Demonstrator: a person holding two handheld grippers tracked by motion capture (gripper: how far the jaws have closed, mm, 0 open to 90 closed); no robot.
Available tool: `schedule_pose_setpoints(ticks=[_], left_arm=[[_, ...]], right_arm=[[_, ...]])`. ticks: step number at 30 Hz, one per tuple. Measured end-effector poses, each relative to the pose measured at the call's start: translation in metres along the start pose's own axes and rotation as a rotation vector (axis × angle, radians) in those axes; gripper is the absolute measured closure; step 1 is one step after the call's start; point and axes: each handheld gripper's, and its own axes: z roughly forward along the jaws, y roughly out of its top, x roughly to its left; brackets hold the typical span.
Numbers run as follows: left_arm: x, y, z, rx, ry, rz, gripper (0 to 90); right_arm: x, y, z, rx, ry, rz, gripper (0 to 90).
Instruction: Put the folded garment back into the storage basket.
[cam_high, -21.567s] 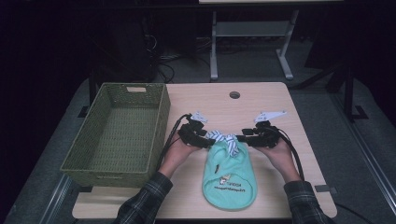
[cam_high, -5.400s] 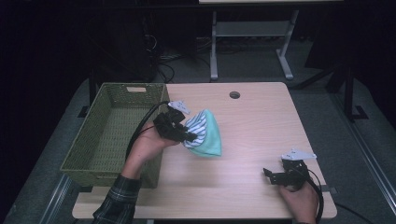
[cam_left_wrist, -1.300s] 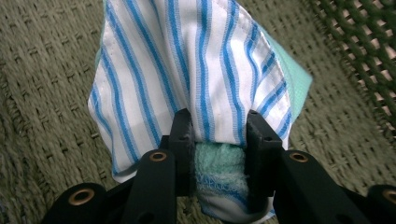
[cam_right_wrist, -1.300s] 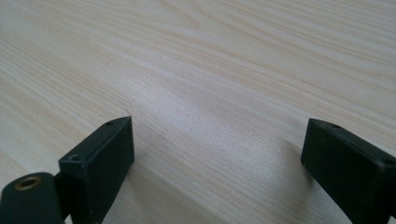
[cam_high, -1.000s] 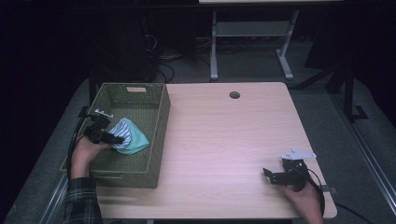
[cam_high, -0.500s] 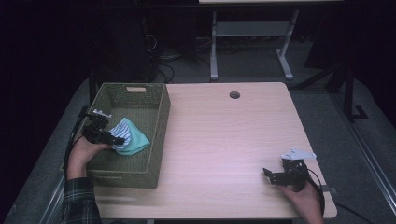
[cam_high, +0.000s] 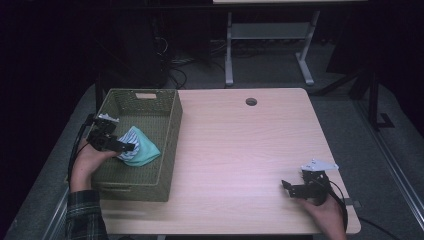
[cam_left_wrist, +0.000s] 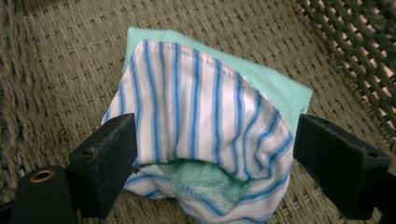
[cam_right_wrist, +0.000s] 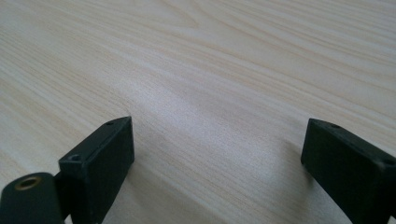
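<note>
Down in the green woven basket, which stands at the left edge of the tabletop, lies the folded garment, mint green outside with a blue-and-white striped lining. It rests on the basket floor toward the near right side. The left claw reaches over the basket's left wall; its jaws have just been opening and now stand wide on either side of the garment, the left pad just at the cloth, the right one clear of it. Near the tabletop's front right corner, the right claw sits low over bare wood, jaws wide apart, holding nothing.
</note>
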Motion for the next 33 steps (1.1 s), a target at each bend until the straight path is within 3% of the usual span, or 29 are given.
schedule_pose_setpoints(ticks=[13, 18, 28, 33], left_arm=[[-0.033, 0.022, -0.014, -0.091, -0.084, 0.056, 13.2], [-0.049, 0.031, -0.015, -0.098, -0.117, 0.098, 13.2], [-0.074, 0.044, -0.014, -0.131, -0.166, 0.119, 13.3], [-0.088, 0.050, -0.014, -0.138, -0.170, 0.136, 13.3]], right_arm=[[0.000, 0.000, 0.000, 0.000, 0.000, -0.001, 9.1], [0.000, 0.000, 0.000, 0.000, 0.000, 0.000, 9.1], [0.000, 0.000, 0.000, 0.000, 0.000, -0.001, 9.1], [0.000, 0.000, 0.000, 0.000, 0.000, 0.000, 9.1]])
